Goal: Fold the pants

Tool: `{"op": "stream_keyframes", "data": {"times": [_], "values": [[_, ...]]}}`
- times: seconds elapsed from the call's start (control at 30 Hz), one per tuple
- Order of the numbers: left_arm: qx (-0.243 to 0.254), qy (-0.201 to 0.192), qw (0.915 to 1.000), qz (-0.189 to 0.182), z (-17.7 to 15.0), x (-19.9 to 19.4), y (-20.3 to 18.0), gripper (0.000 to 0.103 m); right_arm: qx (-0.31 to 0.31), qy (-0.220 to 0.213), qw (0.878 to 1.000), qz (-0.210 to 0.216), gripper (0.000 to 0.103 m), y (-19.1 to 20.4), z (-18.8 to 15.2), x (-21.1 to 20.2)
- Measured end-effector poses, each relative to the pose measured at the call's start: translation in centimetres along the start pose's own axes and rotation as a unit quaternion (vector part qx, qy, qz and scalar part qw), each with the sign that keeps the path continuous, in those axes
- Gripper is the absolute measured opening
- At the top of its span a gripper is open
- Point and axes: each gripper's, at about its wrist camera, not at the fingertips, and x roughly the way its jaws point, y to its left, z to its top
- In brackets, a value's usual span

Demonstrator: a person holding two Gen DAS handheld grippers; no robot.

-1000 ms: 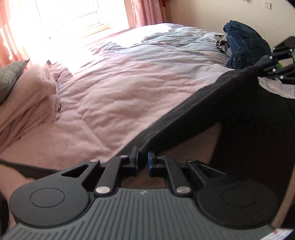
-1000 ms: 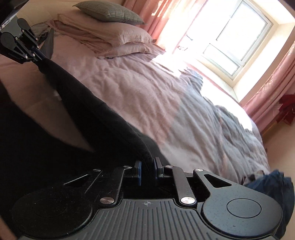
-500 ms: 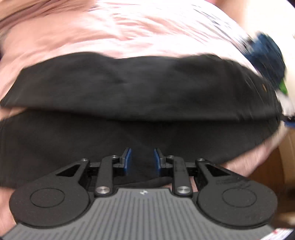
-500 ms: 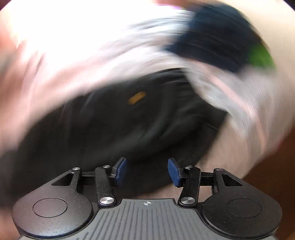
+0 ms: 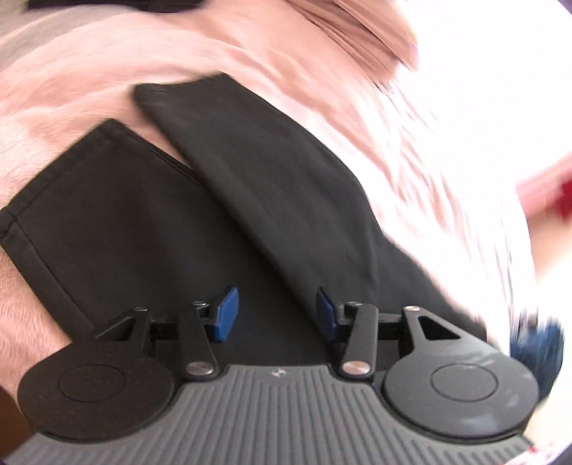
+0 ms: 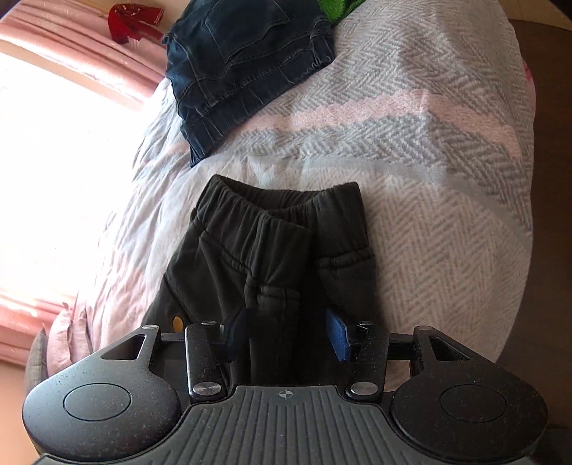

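Note:
The black pants (image 5: 250, 200) lie flat on the pink bed cover (image 5: 89, 71), one leg over the other, with the hems at the upper left. My left gripper (image 5: 277, 314) hovers just over the leg cloth. Its jaws are opening, and the blue pads (image 5: 225, 314) stand apart from the cloth with nothing pinched. In the right wrist view the elastic waistband end of the pants (image 6: 279, 229) rests on the herringbone blanket (image 6: 429, 179). My right gripper (image 6: 286, 332) is open. A ridge of pants cloth sits between its pads without being pressed.
Dark blue jeans (image 6: 243, 64) lie beyond the waistband, with something green (image 6: 336, 7) behind them. A red item (image 6: 132, 21) hangs by the pink curtain (image 6: 71, 64) beside the bright window. The bed's edge falls away at the right (image 6: 529, 250).
A second ago both grippers held the pants stretched up between them. Both have since let go and opened, both views have rolled, and the pants now lie on the bed.

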Motion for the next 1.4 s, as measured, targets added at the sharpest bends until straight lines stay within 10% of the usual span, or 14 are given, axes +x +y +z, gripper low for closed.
{"op": "stream_keyframes", "data": {"times": [0.17,0.23,0.3,0.63,0.8,0.93,1.4], "values": [[-0.081,-0.032,0.9961,-0.015,3.0,2.4,2.3,0.043,-0.009,0.003,1.000,0.008,0.046,0.1,2.2,1.3],[-0.101,-0.031,0.9942,-0.015,3.5,3.1,2.7,0.039,-0.018,0.006,1.000,0.004,0.027,0.4,2.8,1.9],[-0.078,-0.043,0.9960,-0.004,4.0,2.8,2.1,0.002,-0.039,0.013,0.999,-0.007,0.022,1.1,3.2,1.8],[0.110,-0.131,0.9843,-0.046,1.4,-9.3,-1.7,0.003,-0.096,-0.020,0.994,0.056,0.014,4.7,6.5,-4.5],[0.045,-0.009,0.9982,0.040,-2.6,-4.4,3.6,0.007,-0.082,0.041,0.995,-0.040,0.020,0.9,4.9,-1.4],[-0.045,-0.021,0.9986,0.020,-2.8,-3.5,5.4,0.009,-0.049,0.018,0.998,-0.034,0.023,-0.2,4.4,-1.0],[0.068,-0.039,0.9958,0.048,-2.9,-4.3,3.6,0.005,-0.135,0.028,0.988,-0.076,0.015,0.7,4.0,-2.4]]}}
